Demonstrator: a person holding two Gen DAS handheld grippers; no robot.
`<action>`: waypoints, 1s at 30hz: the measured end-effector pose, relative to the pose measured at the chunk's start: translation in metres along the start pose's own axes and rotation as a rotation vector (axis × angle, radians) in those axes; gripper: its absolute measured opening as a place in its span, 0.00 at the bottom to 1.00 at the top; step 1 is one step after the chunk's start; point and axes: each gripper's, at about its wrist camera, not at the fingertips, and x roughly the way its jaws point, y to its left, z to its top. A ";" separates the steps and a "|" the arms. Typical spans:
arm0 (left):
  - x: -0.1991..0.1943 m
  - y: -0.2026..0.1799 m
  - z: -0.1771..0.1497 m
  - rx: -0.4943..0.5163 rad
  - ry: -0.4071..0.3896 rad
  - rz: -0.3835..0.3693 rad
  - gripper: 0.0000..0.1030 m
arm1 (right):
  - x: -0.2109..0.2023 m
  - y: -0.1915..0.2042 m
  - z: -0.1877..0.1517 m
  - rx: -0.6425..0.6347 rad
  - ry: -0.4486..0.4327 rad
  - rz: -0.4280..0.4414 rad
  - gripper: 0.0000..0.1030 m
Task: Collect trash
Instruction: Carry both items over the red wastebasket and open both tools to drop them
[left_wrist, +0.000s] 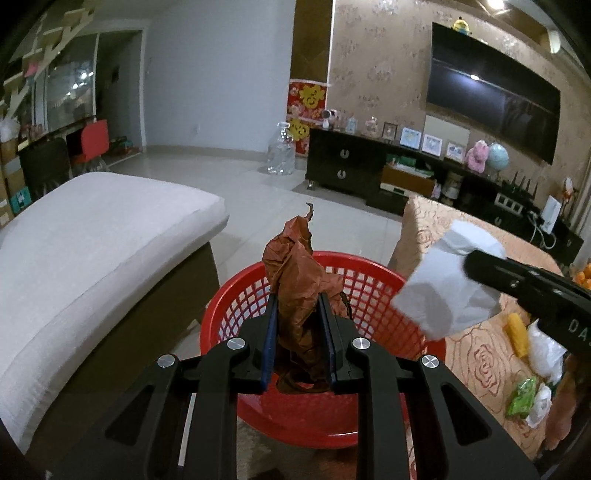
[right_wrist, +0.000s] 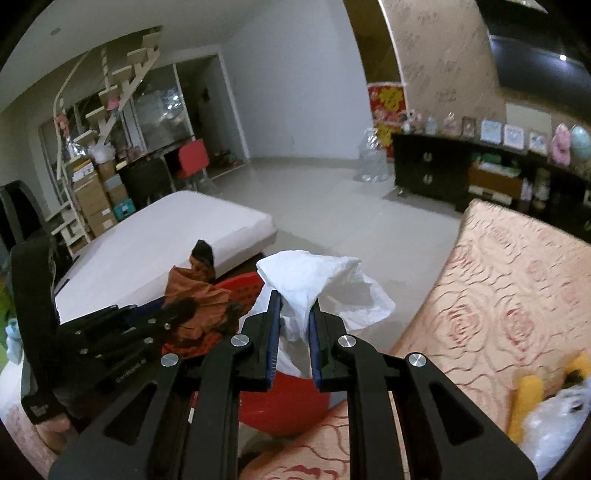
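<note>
A: How far along is the trash collecting?

B: Midway, I'd judge. The left tool (left_wrist: 297, 314) is clamped on a crumpled brown paper (left_wrist: 295, 273) right above the red basket (left_wrist: 384, 288). The right tool (right_wrist: 295, 314) is clamped on a white tissue (right_wrist: 314, 273), near the basket's rim on the desk side but not yet clearly over it.

A: Anything in the basket?

B: The part of the bottom I can see looks bare; the rest is hidden behind the paper and the tools.

A: What's left?

B: Both pieces need dropping in. On the desk (left_wrist: 476, 354) with the rose-patterned cloth there remain a yellow wrapper (left_wrist: 517, 332), a white plastic bag (left_wrist: 546, 350) and a green packet (left_wrist: 522, 397).
</note>
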 end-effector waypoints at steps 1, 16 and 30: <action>0.001 0.000 0.000 0.001 0.004 0.001 0.19 | 0.001 0.004 -0.001 0.000 0.005 0.006 0.14; 0.003 0.015 -0.003 -0.038 0.014 0.028 0.60 | 0.016 0.015 -0.012 0.056 0.067 0.098 0.56; -0.007 0.024 -0.002 -0.077 -0.050 0.024 0.73 | -0.014 -0.005 -0.008 0.031 -0.015 -0.047 0.65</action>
